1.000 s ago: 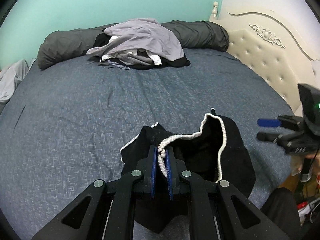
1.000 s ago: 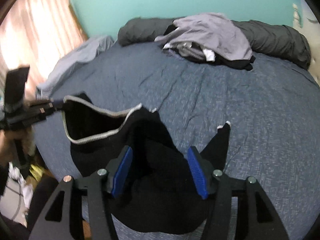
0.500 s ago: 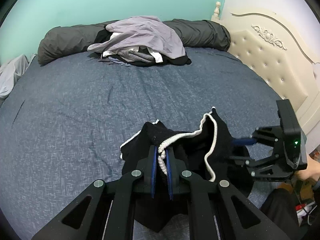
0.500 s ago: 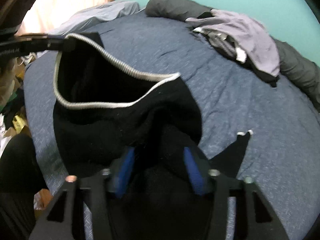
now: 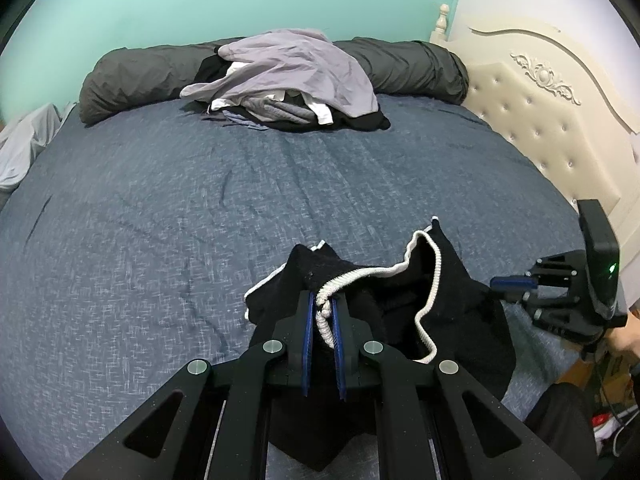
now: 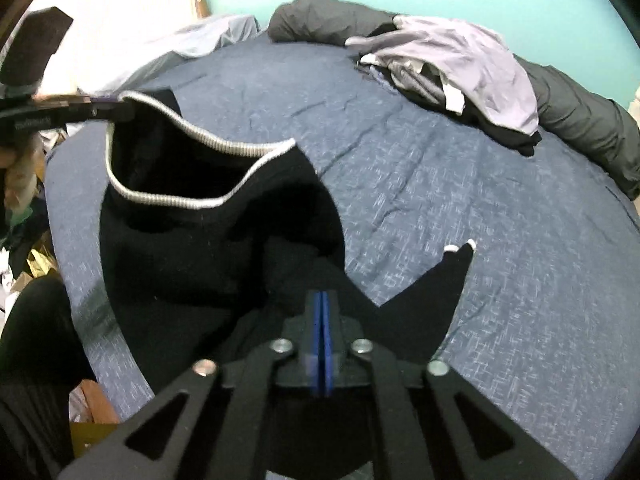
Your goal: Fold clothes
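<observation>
The right gripper (image 6: 321, 312), spread wide half a second earlier, had closed its blue pads flat together on a fold of the black garment (image 6: 208, 248) at 6 o'clock near the bed's near edge. The left gripper (image 5: 323, 312) stayed clamped on the garment's white ribbed trim (image 5: 424, 308), holding the opening up. Open blue bedspread (image 5: 200, 208) stretched toward 12 o'clock, where a pile of clothes (image 5: 296, 76) lay against a dark rolled duvet (image 5: 136, 76); the cream headboard (image 5: 536, 120) bounded 2 o'clock.
</observation>
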Available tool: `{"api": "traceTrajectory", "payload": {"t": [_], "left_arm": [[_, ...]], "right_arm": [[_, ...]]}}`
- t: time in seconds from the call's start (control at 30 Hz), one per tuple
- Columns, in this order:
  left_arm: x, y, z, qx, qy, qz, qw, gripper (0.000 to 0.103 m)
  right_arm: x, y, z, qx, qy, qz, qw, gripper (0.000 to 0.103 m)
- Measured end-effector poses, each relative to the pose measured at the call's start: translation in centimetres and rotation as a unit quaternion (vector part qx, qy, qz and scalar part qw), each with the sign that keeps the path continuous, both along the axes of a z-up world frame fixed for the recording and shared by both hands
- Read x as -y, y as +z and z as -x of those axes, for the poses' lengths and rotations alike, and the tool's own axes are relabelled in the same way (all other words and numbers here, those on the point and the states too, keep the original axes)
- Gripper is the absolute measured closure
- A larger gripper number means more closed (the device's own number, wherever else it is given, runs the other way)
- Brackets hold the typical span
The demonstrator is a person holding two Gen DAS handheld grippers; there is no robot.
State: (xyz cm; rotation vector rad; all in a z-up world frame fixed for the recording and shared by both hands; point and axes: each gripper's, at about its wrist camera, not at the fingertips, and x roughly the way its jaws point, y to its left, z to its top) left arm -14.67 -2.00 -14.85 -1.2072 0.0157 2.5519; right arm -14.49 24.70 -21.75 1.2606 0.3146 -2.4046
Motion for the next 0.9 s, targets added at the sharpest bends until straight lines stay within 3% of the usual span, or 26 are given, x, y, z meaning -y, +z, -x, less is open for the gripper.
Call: {"api": "traceTrajectory", "payload": {"t": [0.03,0.1,0.27,0.3,0.33,0.43,0.63,0.9], "left_arm": [[-0.1,0.0,0.0,0.0,0.0,0.0,1.0,0.093],[-0.2,0.0,0.0,0.0,0.0,0.001,1.0,0.093],[-0.3,-0.1,0.1,0.0,-0.001,0.002,1.0,0.093],[-0.2,-0.1,0.1,0.0,-0.001,0.003,1.0,0.093],[-0.2,-0.1,0.1,0.001,-0.001,0.002,1.0,0.093],[-0.1,-0.2,0.3,0.001,0.001,0.003,1.0,0.093],[0.3,-1.2,1.1,0.011,0.01,0.001,0.9999,0.093],[-0.9,-4.0,2.3,0.047,0.015,-0.012,0.9987,0.092]], "right_arm": [[0.5,-0.3,0.0,0.002,0.004,-0.007,1.0,0.058],[1.3,-0.8,0.0,0.006,0.016,-0.015,1.0,0.041],[3.7,-2.8,0.5,0.0,0.043,-0.07,0.997,0.041],[4.0,-3.2,0.6,0.0,0.046,-0.076,0.996,0.049],[4.0,-3.4,0.8,-0.001,0.047,-0.083,0.995,0.071],[3.7,-3.4,1.1,-0.008,0.046,-0.089,0.995,0.096],[-1.5,0.2,0.9,-0.036,-0.021,-0.009,0.999,0.099],[-8.6,-1.2,1.6,0.043,-0.126,0.037,0.99,0.098]]}}
